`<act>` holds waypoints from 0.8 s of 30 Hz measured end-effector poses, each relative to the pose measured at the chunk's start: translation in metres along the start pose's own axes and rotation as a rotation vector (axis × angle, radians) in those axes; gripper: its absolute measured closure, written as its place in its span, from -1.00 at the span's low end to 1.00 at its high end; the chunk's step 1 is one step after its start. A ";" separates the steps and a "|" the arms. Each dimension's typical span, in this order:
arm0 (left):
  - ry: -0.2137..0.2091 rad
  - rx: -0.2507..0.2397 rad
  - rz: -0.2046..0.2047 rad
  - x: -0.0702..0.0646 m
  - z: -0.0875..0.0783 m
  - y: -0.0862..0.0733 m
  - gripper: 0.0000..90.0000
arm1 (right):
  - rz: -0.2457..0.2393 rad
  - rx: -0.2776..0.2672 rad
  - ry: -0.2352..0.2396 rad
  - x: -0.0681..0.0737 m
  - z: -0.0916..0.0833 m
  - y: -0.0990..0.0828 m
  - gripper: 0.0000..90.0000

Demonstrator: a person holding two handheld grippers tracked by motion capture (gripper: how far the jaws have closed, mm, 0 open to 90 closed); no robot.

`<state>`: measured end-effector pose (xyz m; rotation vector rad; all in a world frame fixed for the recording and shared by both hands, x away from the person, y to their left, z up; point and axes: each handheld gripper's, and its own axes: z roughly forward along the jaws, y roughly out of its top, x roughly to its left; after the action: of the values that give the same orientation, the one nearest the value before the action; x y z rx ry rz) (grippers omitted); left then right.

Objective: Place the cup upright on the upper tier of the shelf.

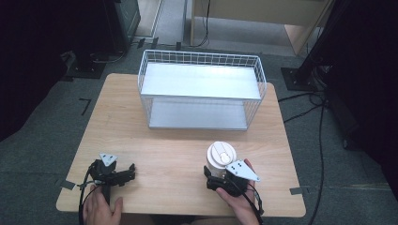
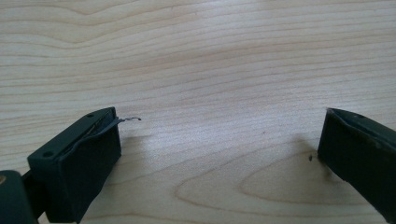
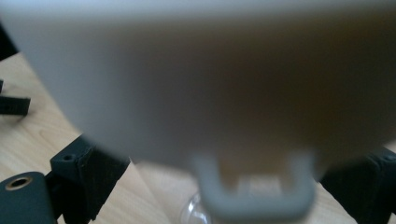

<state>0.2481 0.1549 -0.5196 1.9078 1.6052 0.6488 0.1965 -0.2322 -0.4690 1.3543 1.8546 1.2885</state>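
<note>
Wood bench (image 1: pixel 178 159): pale grained top carrying everything.
Left gripper (image 1: pixel 123 175): rests by the near left corner, jaws wide apart over bare wood, holding nothing.
Wire rack (image 1: pixel 202 89): white, two shelves, at the far edge, well apart from both grippers.
Cup (image 1: pixel 221 158): white, lidded, upright near the near right edge; looks light, smooth and rigid, likely slippery, so grip the mid-wall, not the lid.
Right gripper (image 1: pixel 217 180): jaws flank the cup's body; whether they press it I cannot tell.
</note>
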 end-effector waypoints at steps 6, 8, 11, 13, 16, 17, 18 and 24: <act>0.000 0.000 0.000 0.000 0.000 0.000 -1.00 | 0.021 -0.065 -0.033 0.003 0.000 0.006 -0.70; 0.000 0.000 0.000 0.000 0.000 0.000 -1.00 | 0.029 -0.075 -0.037 0.004 0.001 0.007 -0.70; 0.000 0.000 0.000 0.000 0.000 0.000 -1.00 | 0.033 -0.082 -0.044 0.004 0.001 0.007 -0.70; 0.000 0.000 0.000 0.000 0.000 0.000 -1.00 | 0.040 -0.099 -0.048 0.005 0.001 0.008 -0.71; 0.000 0.000 0.000 0.000 0.000 0.000 -1.00 | 0.035 -0.116 -0.050 0.006 0.000 0.010 -0.70; 0.000 0.000 0.000 0.000 0.000 0.000 -1.00 | 0.035 -0.116 -0.050 0.006 0.000 0.010 -0.70; 0.000 0.000 0.000 0.000 0.000 0.000 -1.00 | 0.028 -0.118 -0.057 0.006 0.000 0.010 -0.70; 0.000 0.000 0.000 0.000 0.000 0.000 -1.00 | 0.025 -0.139 -0.074 0.008 -0.001 0.012 -0.67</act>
<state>0.2482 0.1549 -0.5196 1.9082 1.6049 0.6491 0.1976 -0.2249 -0.4571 1.3370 1.6707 1.3355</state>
